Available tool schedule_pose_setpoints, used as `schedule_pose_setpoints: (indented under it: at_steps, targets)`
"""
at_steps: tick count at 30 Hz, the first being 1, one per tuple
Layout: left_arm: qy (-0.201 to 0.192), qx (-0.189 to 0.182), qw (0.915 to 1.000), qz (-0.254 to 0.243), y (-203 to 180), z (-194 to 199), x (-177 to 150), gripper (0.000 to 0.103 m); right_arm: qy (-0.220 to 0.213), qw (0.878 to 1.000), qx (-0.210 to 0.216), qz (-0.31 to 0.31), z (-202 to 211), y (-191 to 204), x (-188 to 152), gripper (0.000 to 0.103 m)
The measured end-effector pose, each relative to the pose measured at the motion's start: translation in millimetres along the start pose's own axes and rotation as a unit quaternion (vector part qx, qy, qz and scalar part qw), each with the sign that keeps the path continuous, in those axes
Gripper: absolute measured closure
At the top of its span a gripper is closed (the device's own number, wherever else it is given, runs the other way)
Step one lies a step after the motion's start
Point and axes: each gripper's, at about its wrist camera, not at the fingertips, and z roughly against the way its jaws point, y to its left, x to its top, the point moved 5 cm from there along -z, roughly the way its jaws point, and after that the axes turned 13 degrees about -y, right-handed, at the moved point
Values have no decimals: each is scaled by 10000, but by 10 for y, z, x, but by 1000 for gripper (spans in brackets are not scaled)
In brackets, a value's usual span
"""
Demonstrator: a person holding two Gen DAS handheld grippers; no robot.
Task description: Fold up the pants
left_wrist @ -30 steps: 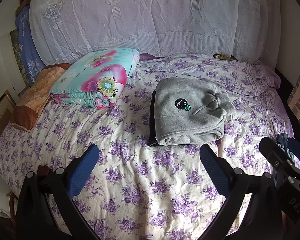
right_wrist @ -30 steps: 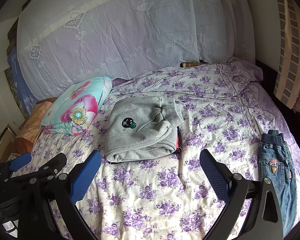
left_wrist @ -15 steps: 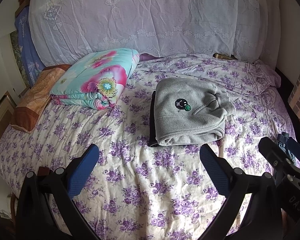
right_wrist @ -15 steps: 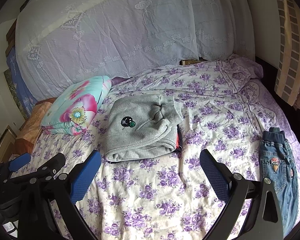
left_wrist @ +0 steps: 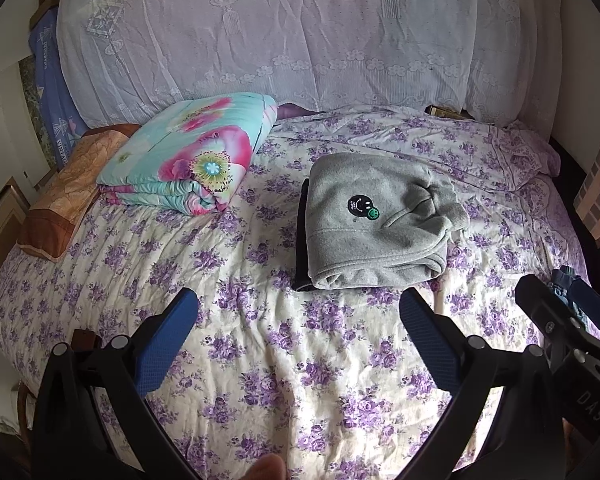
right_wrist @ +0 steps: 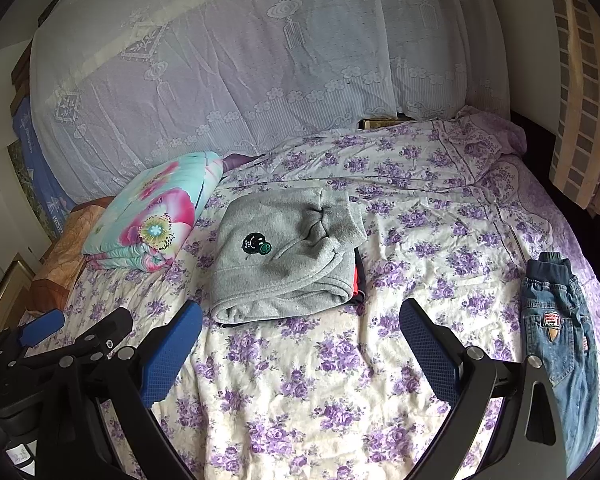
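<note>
Grey folded pants [left_wrist: 376, 220] with a black smiley patch lie on top of a small stack mid-bed, over a dark garment [left_wrist: 302, 240]. In the right wrist view the same grey pants [right_wrist: 284, 256] cover a red layer [right_wrist: 356, 280]. Small blue jeans [right_wrist: 560, 320] lie unfolded near the bed's right edge. My left gripper [left_wrist: 298, 304] hovers open over the floral sheet, short of the stack. My right gripper [right_wrist: 300, 312] is open too, with nothing in it, and the jeans lie to its right. Each gripper shows in the other's view: right gripper [left_wrist: 564, 300], left gripper [right_wrist: 80, 324].
A folded floral quilt [left_wrist: 188, 168] rests at the back left beside an orange pillow [left_wrist: 64, 196]. A lace-covered heap [left_wrist: 300, 40] runs along the head of the bed. The purple-flowered sheet [left_wrist: 300, 360] lies bare in front of the stack. A fingertip [left_wrist: 266, 468] shows at the bottom edge.
Hardly anything. Both grippers stay open above the sheet, and the right wrist view has drifted slightly, so the jeans sit a little higher in it.
</note>
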Motion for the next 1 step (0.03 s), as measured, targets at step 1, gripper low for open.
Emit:
schedule_pose_setpoints:
  at_steps: [1]
  targets:
    - [-23,9,10000,-25,4,-10,14,5,-2,10000,2,3,-2,-1,1,4]
